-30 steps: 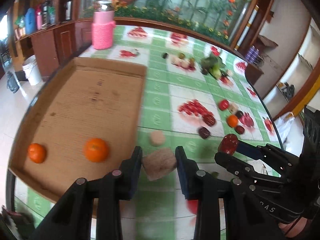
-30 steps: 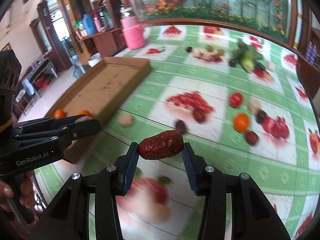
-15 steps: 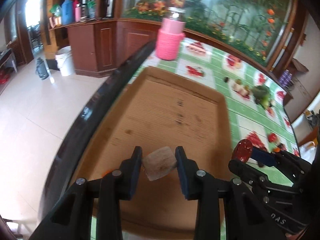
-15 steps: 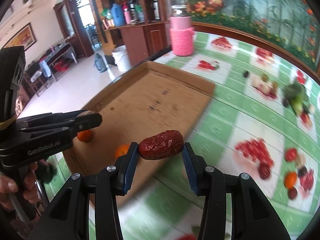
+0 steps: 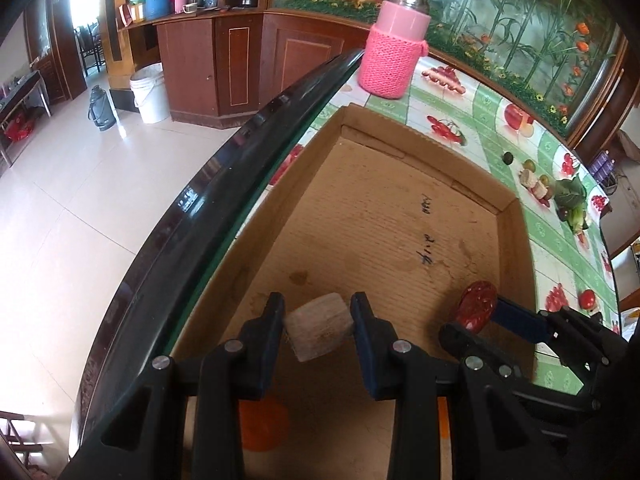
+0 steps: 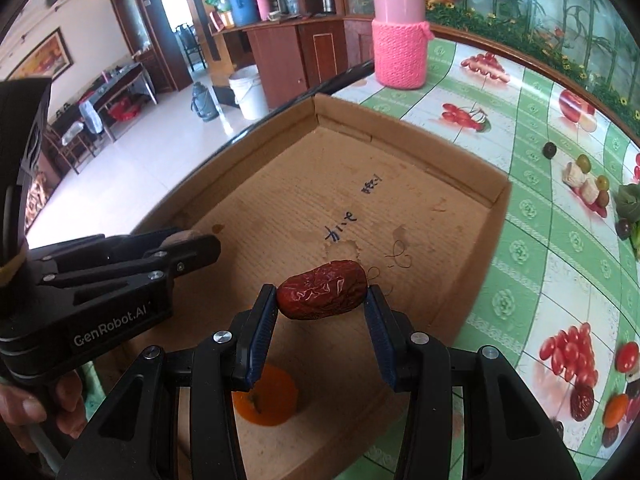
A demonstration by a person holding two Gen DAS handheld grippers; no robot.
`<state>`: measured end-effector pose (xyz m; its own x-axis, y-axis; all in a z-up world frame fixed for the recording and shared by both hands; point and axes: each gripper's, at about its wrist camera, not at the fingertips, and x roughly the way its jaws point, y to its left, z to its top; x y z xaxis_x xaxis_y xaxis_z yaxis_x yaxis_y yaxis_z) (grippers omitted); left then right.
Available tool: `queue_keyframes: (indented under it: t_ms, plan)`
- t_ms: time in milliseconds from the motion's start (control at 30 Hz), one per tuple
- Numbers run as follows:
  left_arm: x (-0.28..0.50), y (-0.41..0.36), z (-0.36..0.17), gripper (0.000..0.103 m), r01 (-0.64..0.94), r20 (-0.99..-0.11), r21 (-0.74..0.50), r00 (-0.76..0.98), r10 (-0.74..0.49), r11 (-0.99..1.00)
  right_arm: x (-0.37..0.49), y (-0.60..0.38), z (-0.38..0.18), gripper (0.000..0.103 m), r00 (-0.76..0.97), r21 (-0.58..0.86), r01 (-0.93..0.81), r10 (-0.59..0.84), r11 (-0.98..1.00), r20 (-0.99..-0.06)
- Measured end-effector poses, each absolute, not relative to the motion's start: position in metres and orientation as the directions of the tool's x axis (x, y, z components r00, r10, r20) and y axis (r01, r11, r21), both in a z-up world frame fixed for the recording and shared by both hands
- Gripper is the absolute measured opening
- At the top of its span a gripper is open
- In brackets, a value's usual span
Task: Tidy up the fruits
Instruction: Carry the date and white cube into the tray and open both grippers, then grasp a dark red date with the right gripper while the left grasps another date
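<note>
Left gripper (image 5: 318,322) jaws clamped on a pale beige chunk (image 5: 319,326), lower centre; right gripper (image 6: 322,300) jaws clamped on a wrinkled red date (image 6: 322,295). Both above the cardboard tray (image 6: 498,216); orange (image 6: 266,400) lying below.

Both tongs (image 5: 318,322) (image 6: 322,300) now over the box (image 6: 460,168).
</note>
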<state>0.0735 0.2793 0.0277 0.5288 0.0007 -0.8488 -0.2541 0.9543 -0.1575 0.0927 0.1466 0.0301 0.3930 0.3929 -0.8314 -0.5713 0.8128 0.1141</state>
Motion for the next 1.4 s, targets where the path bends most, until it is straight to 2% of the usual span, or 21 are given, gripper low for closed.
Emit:
queue_keyframes:
  t_ms: [367, 433, 600, 800, 900, 1067, 1300, 1400]
  plan:
    - [0.080, 0.281, 0.016, 0.038, -0.268, -0.857, -0.136, 0.515, 0.023, 0.954, 0.098, 0.151, 0.017, 0.044, 0.377, 0.094, -0.583, 0.371, 0.807, -0.849]
    - [0.080, 0.280, 0.016, 0.038, -0.268, -0.856, -0.131, 0.516, 0.028, 0.955, 0.098, 0.151, 0.017, 0.048, 0.383, 0.082, -0.585, 0.364, 0.807, -0.849]
    - [0.077, 0.281, 0.017, 0.039, -0.280, -0.857, -0.116, 0.513, 0.046, 0.953, 0.097, 0.148, 0.018, 0.048, 0.395, 0.063, -0.590, 0.356, 0.805, -0.847]
    - [0.071, 0.285, 0.023, 0.050, -0.299, -0.851, -0.092, 0.518, 0.081, 0.950, 0.095, 0.141, 0.023, 0.049, 0.414, 0.055, -0.576, 0.350, 0.815, -0.841]
    - [0.067, 0.284, 0.025, 0.053, -0.300, -0.851, -0.082, 0.517, 0.090, 0.950, 0.096, 0.137, 0.025, 0.055, 0.425, 0.051, -0.562, 0.341, 0.825, -0.839]
    - [0.061, 0.279, 0.030, 0.063, -0.295, -0.843, -0.055, 0.525, 0.114, 0.954, 0.091, 0.132, 0.031, 0.055, 0.438, 0.055, -0.561, 0.352, 0.826, -0.827]
    - [0.048, 0.278, 0.043, 0.069, -0.313, -0.821, -0.026, 0.549, 0.159, 0.949, 0.084, 0.120, 0.041, 0.056, 0.464, 0.058, -0.543, 0.358, 0.838, -0.810]
    - [0.041, 0.278, 0.049, 0.077, -0.337, -0.805, -0.003, 0.560, 0.198, 0.941, 0.081, 0.114, 0.046, 0.056, 0.472, 0.061, -0.539, 0.362, 0.840, -0.804]
